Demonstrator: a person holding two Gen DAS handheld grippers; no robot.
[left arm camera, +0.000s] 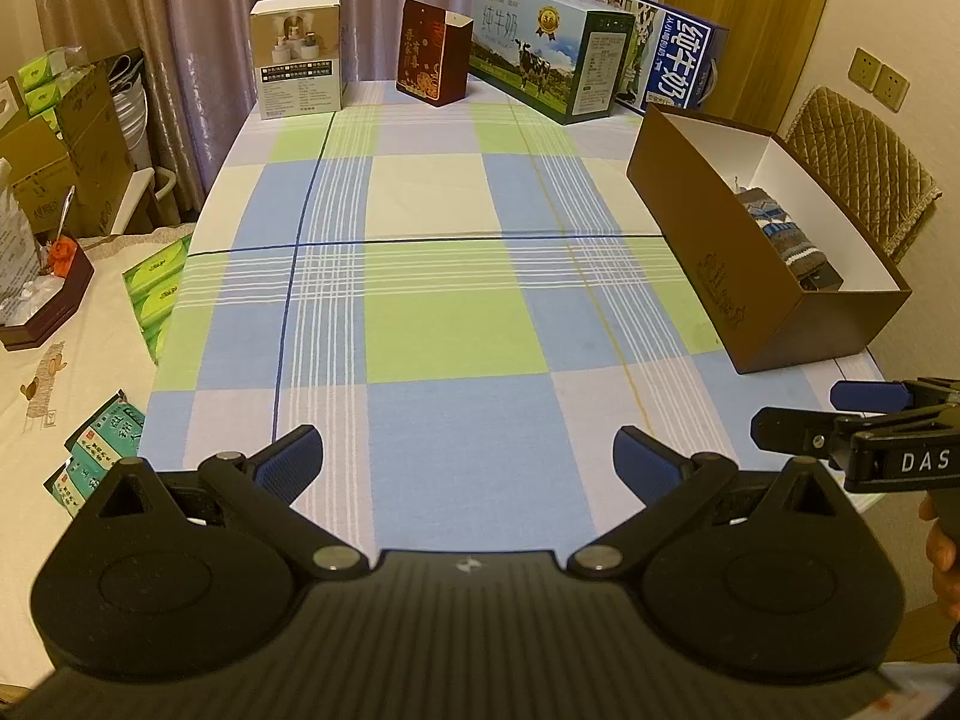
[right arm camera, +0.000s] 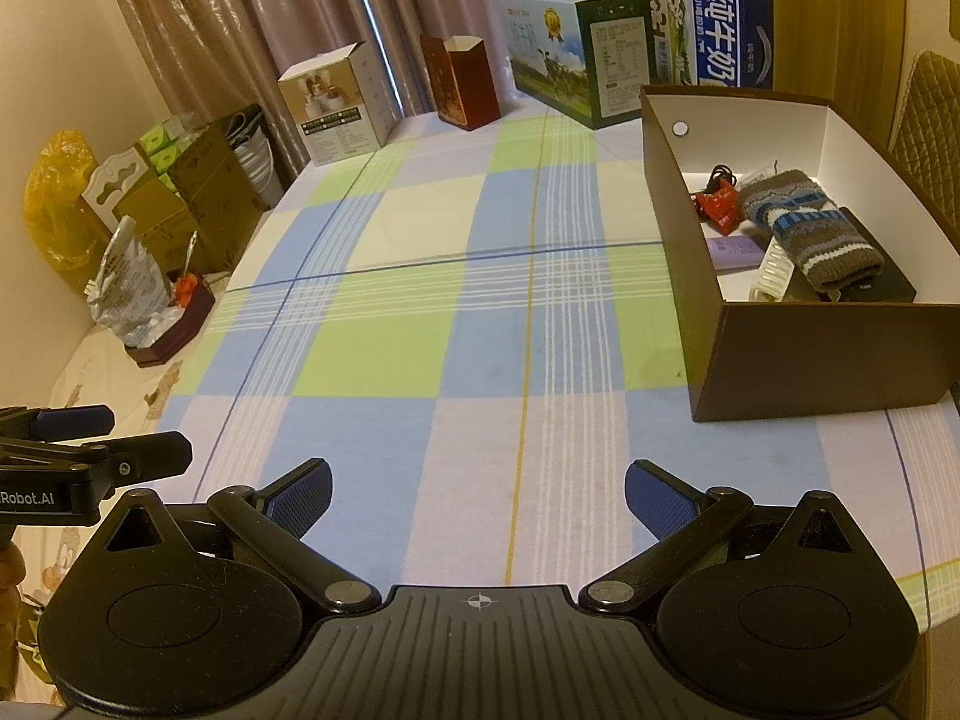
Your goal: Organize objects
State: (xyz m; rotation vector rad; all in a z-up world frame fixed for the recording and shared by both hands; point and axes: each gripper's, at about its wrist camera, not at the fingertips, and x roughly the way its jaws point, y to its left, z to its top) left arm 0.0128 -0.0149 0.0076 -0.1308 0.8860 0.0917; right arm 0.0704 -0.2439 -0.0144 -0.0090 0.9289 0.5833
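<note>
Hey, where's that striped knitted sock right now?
The striped knitted sock lies inside the open brown box on the right side of the table, resting over a black item, with a small red object just beyond it.

Brown box (right arm camera: 828,354) holds a knit sock (right arm camera: 804,228) — right hand-held gripper (right arm camera: 477,504) spread wide.

Open brown box (right arm camera: 810,354) holds a striped knit sock (right arm camera: 804,228), upright on tablecloth.

Pinkish-brown curtains (left arm camera: 198,30) were hung along the far wall. A quilted chair (left arm camera: 864,162) was placed at the right, below wall sockets (left arm camera: 877,79), under warm light.
</note>
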